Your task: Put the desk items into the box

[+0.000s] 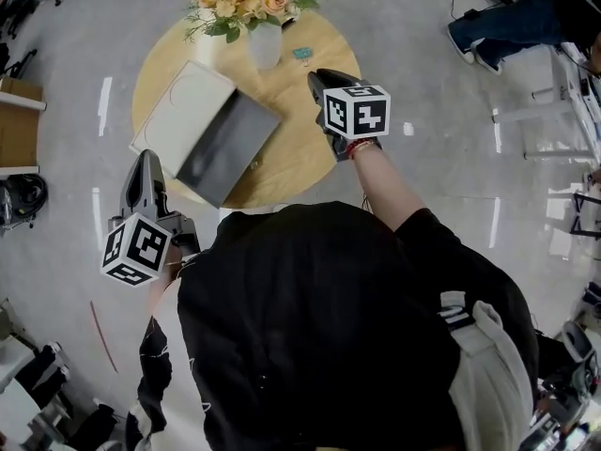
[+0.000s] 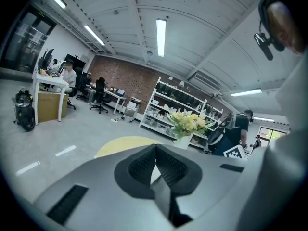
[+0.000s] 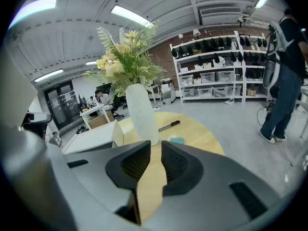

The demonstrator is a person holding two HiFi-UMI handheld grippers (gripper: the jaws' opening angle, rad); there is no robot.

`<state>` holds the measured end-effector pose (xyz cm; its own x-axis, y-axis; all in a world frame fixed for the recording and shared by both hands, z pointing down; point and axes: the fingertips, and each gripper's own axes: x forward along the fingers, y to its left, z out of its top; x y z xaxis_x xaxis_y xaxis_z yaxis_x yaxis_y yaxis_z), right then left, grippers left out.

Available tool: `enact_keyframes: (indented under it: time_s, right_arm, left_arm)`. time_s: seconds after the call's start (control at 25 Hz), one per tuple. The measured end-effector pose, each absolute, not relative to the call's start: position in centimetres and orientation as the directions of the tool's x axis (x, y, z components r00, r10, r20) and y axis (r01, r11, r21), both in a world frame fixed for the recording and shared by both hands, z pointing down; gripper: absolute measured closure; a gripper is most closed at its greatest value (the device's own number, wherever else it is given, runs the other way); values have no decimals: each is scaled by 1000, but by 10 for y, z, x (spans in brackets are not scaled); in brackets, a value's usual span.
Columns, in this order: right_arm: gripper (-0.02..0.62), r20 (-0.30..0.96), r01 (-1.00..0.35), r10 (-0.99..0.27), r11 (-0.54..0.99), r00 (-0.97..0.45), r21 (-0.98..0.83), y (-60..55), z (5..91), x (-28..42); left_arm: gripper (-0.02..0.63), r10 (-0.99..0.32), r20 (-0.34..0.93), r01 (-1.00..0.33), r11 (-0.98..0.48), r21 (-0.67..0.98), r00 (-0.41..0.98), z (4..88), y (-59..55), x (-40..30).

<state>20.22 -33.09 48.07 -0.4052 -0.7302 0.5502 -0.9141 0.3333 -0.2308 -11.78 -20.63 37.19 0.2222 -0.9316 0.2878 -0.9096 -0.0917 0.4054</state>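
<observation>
A round wooden table [image 1: 300, 148] carries a box [image 1: 183, 111] whose white lid lies open beside its dark inside. Behind the box stands a white vase [image 1: 265, 43] of yellow flowers, with a small teal item [image 1: 302, 54] to its right. My right gripper [image 1: 319, 78] hovers over the table's right side. In the right gripper view its jaws [image 3: 155, 146] stand open with nothing between them; beyond them are the vase [image 3: 141, 112], a pen [image 3: 168, 125] and the teal item [image 3: 176, 140]. My left gripper [image 1: 146, 158] hangs over the floor left of the table, its jaws [image 2: 155, 148] shut and empty.
A person in jeans [image 1: 507, 22] sits at the upper right, beside a white rack [image 1: 563, 111]. A cardboard box [image 1: 19, 120] and a dark bag [image 1: 23, 200] stand on the floor at the left. Shelving [image 3: 216, 76] lines the far wall.
</observation>
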Motion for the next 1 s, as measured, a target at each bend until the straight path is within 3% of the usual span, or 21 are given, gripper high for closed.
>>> enact_keyframes:
  time_s: [1.0]
  right_arm:
    - [456, 683, -926, -666, 374, -300, -42, -405, 538, 205]
  left_arm:
    - [597, -926, 369, -921, 67, 384, 86, 387, -193, -156]
